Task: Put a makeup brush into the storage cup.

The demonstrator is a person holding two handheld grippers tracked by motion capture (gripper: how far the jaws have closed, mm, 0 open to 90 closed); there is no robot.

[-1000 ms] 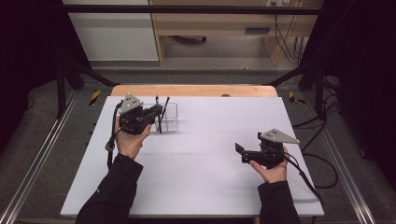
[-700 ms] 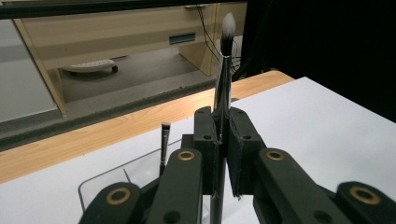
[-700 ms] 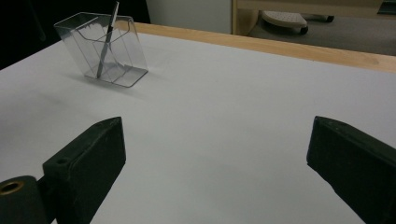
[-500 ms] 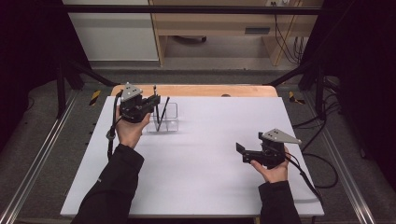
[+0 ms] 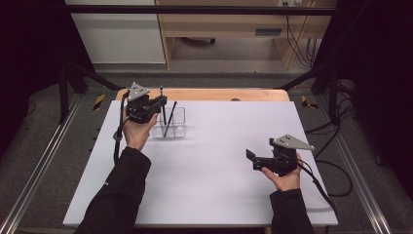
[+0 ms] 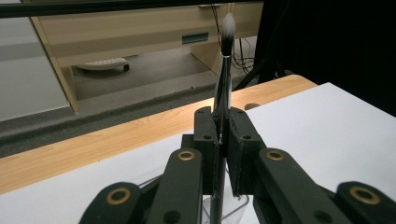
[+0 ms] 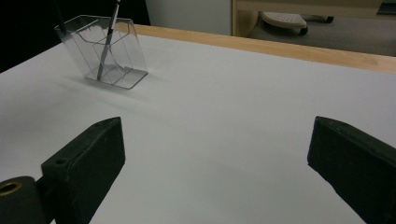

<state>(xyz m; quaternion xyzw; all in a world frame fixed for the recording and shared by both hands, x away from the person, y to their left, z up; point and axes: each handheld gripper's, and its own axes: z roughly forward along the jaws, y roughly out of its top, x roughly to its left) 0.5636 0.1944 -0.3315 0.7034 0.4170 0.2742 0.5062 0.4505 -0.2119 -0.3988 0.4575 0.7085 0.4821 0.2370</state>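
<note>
Left gripper (image 5: pixel 160 103) — clamped on brush (image 6: pixel 224 70) — now farther back beside clear holder (image 5: pixel 179 127); right gripper (image 5: pixel 253 160) wide open, empty.

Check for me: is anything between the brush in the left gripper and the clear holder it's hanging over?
Nothing visible blocks it. The left gripper is shut on the brush, held upright with its lower end at the clear holder. One other brush already leans inside; it could crowd that compartment. The right gripper waits open, well away.

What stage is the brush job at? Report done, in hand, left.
Done: one brush leans in the clear holder. In hand: the left gripper is shut on a second brush, upright above the holder. Left: lower and release it. The right gripper waits open.
</note>
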